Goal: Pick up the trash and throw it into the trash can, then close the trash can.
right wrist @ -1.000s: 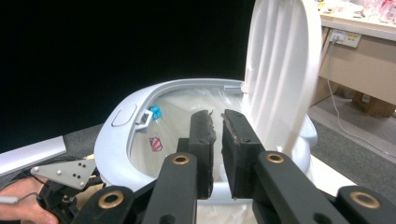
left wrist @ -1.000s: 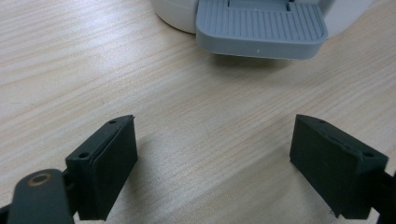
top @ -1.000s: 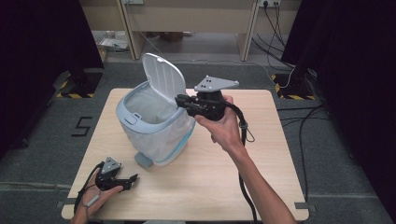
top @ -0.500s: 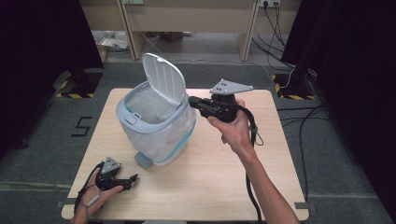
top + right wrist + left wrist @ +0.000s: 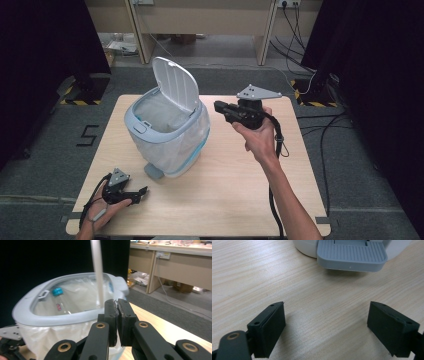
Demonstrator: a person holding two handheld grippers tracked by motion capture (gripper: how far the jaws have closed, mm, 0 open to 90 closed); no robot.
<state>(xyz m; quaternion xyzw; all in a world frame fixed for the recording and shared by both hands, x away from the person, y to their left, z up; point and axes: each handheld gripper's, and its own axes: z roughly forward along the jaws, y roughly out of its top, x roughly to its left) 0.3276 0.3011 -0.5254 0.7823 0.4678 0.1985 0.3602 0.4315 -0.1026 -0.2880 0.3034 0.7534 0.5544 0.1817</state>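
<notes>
Bin: a grey bin (image 5: 167,132) stands on the table, toward its far left part, with its lid (image 5: 176,85) up.
Inside the bin: a see-through bag (image 5: 72,301) lines it; a small blue thing (image 5: 57,291) and a red spot show through, too blurry to name.
Pedal: a grey foot pedal (image 5: 351,253) sticks out at the bin's bottom.
Left gripper (image 5: 131,193): rests near the table's near left corner, jaws wide apart, holding nothing.
Right gripper (image 5: 223,107): held up beside the bin's rim, jaws pressed together, nothing between them.
Table (image 5: 235,185): light wood.
Room: grey floor, cables (image 5: 325,127) on the right.
</notes>
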